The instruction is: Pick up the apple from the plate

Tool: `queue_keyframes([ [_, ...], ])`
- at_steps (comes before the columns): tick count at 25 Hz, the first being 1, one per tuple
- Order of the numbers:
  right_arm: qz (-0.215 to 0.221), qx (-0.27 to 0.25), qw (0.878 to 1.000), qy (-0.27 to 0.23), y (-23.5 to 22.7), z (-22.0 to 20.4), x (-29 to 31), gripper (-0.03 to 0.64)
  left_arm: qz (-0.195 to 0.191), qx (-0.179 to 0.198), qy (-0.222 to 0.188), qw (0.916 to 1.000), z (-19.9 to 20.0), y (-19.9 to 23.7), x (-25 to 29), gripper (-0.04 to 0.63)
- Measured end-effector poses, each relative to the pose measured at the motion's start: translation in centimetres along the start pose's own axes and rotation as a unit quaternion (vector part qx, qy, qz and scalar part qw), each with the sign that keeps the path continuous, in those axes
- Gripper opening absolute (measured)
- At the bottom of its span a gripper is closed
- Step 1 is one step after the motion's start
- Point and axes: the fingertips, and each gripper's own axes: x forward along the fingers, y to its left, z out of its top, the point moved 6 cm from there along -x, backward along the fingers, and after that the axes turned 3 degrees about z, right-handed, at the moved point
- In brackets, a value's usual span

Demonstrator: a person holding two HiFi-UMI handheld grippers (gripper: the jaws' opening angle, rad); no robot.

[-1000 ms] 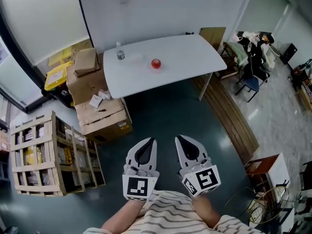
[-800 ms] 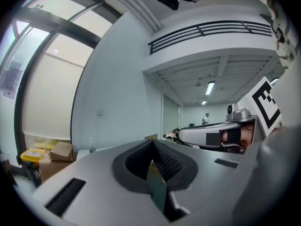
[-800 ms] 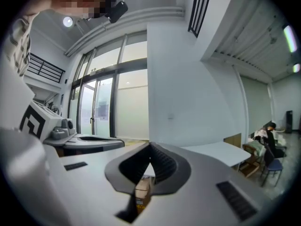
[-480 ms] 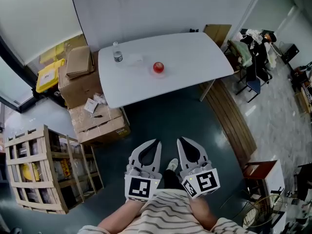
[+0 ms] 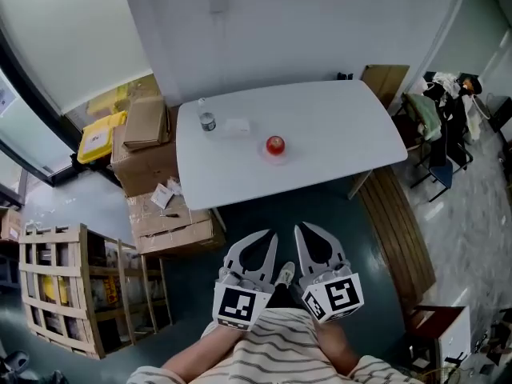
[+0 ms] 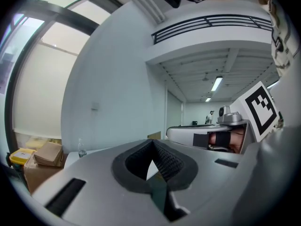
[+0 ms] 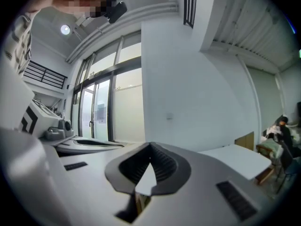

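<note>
By the person's striped shirt [image 5: 272,350], the left gripper [image 5: 267,236] and right gripper [image 5: 303,229] are held side by side, each with its jaws together and nothing between them. Both are well apart from the desk [image 5: 336,126] ahead, so this looks like the approach. The apple [image 5: 275,145] sits near the desk's middle; I can't make out a plate under it. Next, one gripper must get close, open its jaws and straddle the apple. A bottle [image 5: 207,122] stands further left, its label too small to read.
</note>
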Motion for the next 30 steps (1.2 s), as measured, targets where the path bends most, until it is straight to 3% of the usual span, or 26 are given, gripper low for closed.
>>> queue_keyframes([
  [10, 0.044, 0.007, 0.999, -0.027, -12.0, 2.6, 5.2, 0.012, 0.037, 0.021, -0.002, 0.9991, 2.5, -1.2, 12.4, 0.005],
  [19, 0.077, 0.019, 0.997, -0.008, -16.5, 1.2, 8.9, 0.012, 0.087, 0.002, 0.010, 0.9962, 1.5, 0.5, 16.6, 0.005],
  [30, 0.062, 0.011, 0.998, 0.023, -18.5, 0.2, 15.3, 0.012, 0.055, -0.011, 0.018, 0.9982, 0.1, 6.2, 22.0, 0.005],
])
